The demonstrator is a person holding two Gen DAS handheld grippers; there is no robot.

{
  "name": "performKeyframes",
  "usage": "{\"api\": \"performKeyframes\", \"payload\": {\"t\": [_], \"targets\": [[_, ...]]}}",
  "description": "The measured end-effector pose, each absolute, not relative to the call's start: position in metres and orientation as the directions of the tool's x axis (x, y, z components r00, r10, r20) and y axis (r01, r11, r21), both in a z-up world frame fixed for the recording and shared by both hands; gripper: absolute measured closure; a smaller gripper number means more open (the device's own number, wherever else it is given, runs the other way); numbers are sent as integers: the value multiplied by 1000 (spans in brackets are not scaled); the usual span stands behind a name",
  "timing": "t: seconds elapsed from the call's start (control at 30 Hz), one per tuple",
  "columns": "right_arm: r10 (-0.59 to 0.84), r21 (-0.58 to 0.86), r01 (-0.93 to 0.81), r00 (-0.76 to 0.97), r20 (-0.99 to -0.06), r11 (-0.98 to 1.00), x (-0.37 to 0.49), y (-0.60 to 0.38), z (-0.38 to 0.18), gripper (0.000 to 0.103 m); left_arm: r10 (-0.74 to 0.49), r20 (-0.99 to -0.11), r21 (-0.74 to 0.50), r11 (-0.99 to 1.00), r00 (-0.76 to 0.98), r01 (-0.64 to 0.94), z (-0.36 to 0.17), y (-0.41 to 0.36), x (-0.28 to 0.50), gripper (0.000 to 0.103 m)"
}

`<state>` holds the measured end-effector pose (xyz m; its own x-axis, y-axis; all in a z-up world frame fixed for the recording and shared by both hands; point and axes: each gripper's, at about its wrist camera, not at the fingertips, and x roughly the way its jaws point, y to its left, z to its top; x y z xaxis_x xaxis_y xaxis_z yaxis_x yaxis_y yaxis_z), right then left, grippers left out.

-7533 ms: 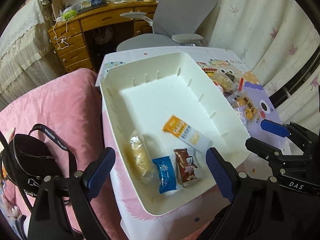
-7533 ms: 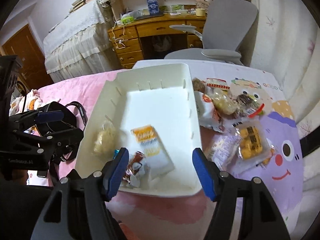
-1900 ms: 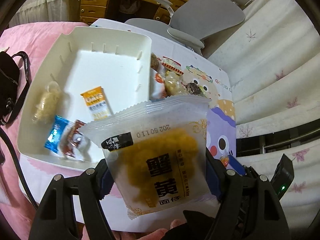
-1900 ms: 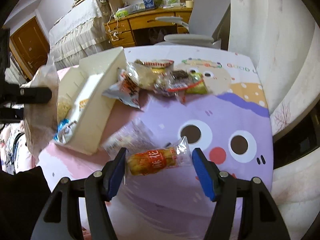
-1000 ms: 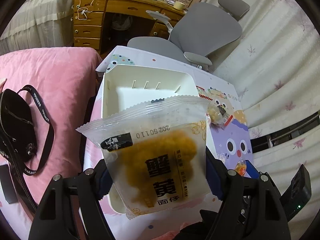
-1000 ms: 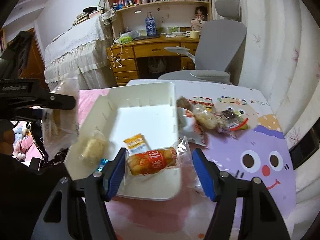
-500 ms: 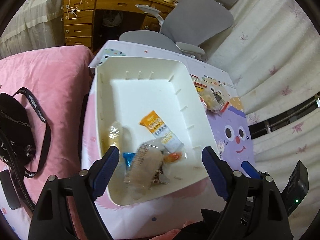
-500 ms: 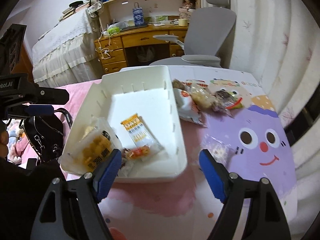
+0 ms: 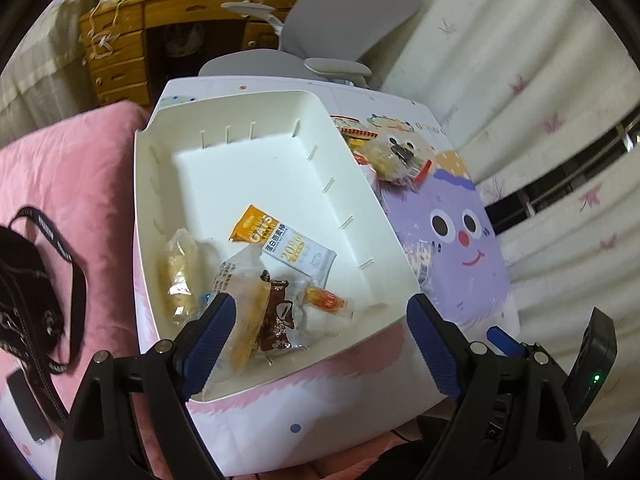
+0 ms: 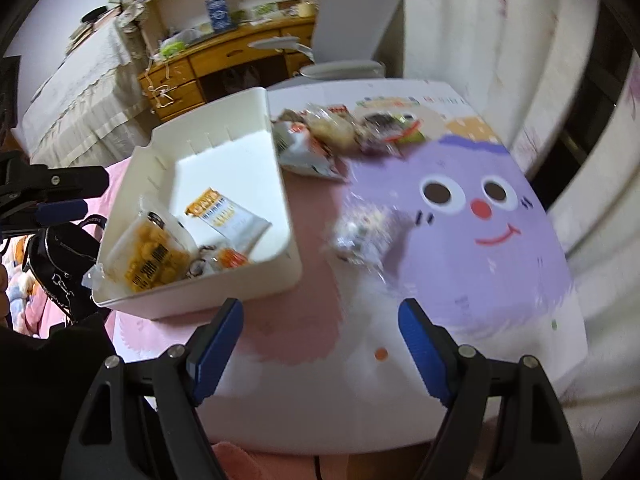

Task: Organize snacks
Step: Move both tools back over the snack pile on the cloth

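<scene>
Left wrist view: your left gripper (image 9: 316, 338) is empty, its jaws opening wide over the near end of the white bin (image 9: 362, 196). Between and just ahead of its fingers lie several packets already sorted, including an orange-and-white bar (image 9: 280, 242) reading "OATS". The rest of the print is too small to read.

Right wrist view: your right gripper (image 10: 320, 344) stands wide open with nothing between its jaws. Ahead of it a clear packet (image 10: 362, 236) waits on the cartoon tablecloth (image 10: 480, 248); farther ahead a snack pile (image 10: 344, 136) remains, so roughly half is left.
</scene>
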<state>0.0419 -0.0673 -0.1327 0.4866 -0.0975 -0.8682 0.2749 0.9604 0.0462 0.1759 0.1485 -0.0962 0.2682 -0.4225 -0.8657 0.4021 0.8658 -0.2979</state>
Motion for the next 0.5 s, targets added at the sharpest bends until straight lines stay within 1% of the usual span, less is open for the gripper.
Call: {"api": "performKeyframes", "payload": {"t": [0.17,0.5], "targets": [[-93,61,305,466,-880,951,34,-78,-139,23,-365,-898,-221,856,244,467,-92,125,181,14],[-51,117,330,458,-887,937,54,-105,-152,23,-305,-939,-172,819,161,547,-82,73,207,13]]}}
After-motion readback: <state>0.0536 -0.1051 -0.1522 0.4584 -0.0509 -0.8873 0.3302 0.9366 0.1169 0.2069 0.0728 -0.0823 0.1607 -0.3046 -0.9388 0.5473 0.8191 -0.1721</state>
